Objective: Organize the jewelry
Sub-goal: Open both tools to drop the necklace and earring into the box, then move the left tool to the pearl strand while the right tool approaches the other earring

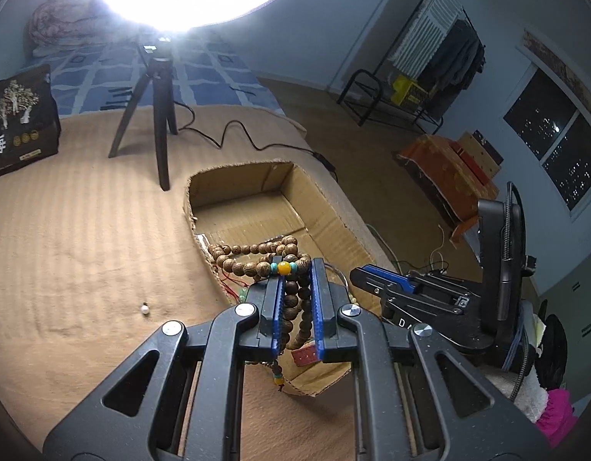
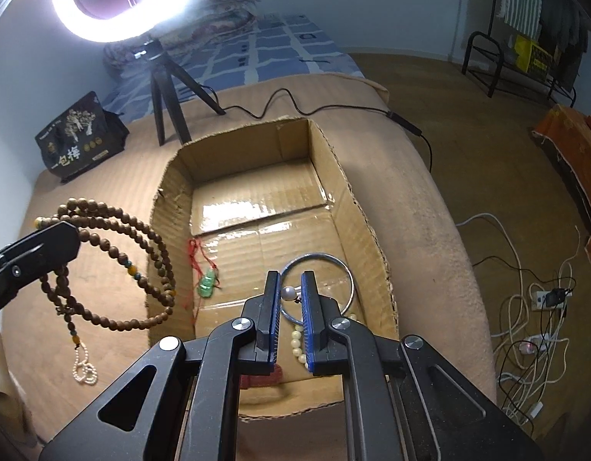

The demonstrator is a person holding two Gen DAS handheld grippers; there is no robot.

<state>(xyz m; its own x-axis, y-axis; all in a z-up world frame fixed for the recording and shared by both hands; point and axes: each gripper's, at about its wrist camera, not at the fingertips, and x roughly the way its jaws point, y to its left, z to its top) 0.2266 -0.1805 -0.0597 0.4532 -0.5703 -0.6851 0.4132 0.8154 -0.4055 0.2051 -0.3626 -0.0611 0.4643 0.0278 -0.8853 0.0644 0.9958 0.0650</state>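
Tan blanket over bed. Left hand-held gripper [image 1: 297, 265] clamped on one wooden bead string [image 1: 257, 257]. Right hand-held gripper [image 2: 291, 280] pinching one pearl [image 2: 288, 292] above one cardboard box [image 2: 366, 226]; inside: one silver bangle [image 2: 347, 269], one green pendant [image 2: 207, 286]. Beyond: one ring light [image 2: 115, 30], one black bag [image 2: 82, 136].

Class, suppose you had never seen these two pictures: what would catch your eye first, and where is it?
First, the glaring ring light on its tripod at the far end of the bed. Next, the long wooden bead strand dangling from the left gripper beside the open cardboard box, while the right gripper holds a small pearl piece over it.
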